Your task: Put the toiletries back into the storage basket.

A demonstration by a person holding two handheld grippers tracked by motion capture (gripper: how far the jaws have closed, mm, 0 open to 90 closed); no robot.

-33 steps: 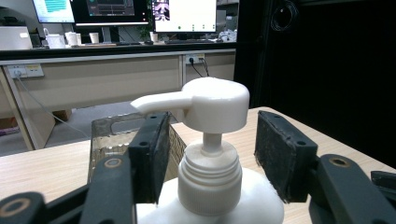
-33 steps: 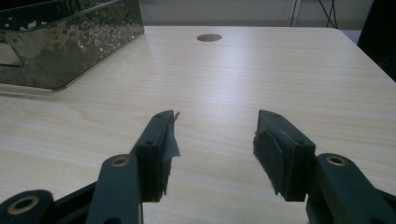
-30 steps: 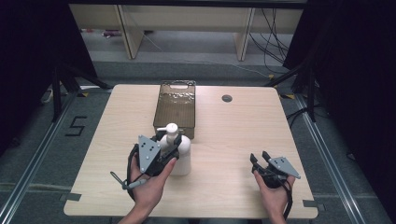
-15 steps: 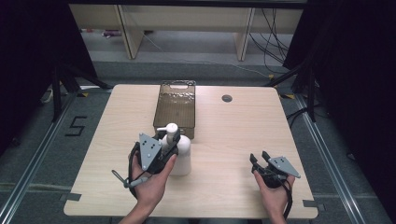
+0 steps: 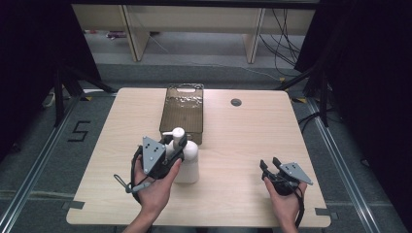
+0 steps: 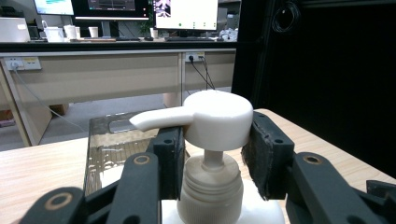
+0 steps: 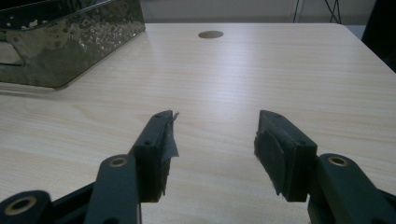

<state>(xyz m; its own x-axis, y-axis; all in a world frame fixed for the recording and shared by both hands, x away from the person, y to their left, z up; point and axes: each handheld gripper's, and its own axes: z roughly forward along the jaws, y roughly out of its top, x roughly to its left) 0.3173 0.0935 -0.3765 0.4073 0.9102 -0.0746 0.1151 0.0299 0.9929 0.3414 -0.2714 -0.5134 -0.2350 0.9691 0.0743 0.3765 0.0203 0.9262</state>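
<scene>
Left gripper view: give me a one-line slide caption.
Left gripper with its jaws closed around the white pump bottle at the neck below the pump head, a clear bin behind on the wooden table.

pump bottle (image 6: 212, 186) body cut off below, tray (image 7: 56, 42) cropped at frame edge, monitor text unreadable

We found the table (image 5: 233, 145) mostly bare on its right half, with open wood all around the right gripper (image 5: 270, 167), whose jaws stood apart with nothing between them. Ahead of it only a small round grommet (image 5: 236, 102) marked the surface. The middle was crowded: a dark clear tray (image 5: 182, 114) lay lengthwise at the far centre, and the white pump bottle (image 5: 186, 160) stood just at its near end. The left gripper (image 6: 212, 154) straddled the bottle's neck, its spout (image 6: 159, 119) pointing over the left jaw.
</scene>
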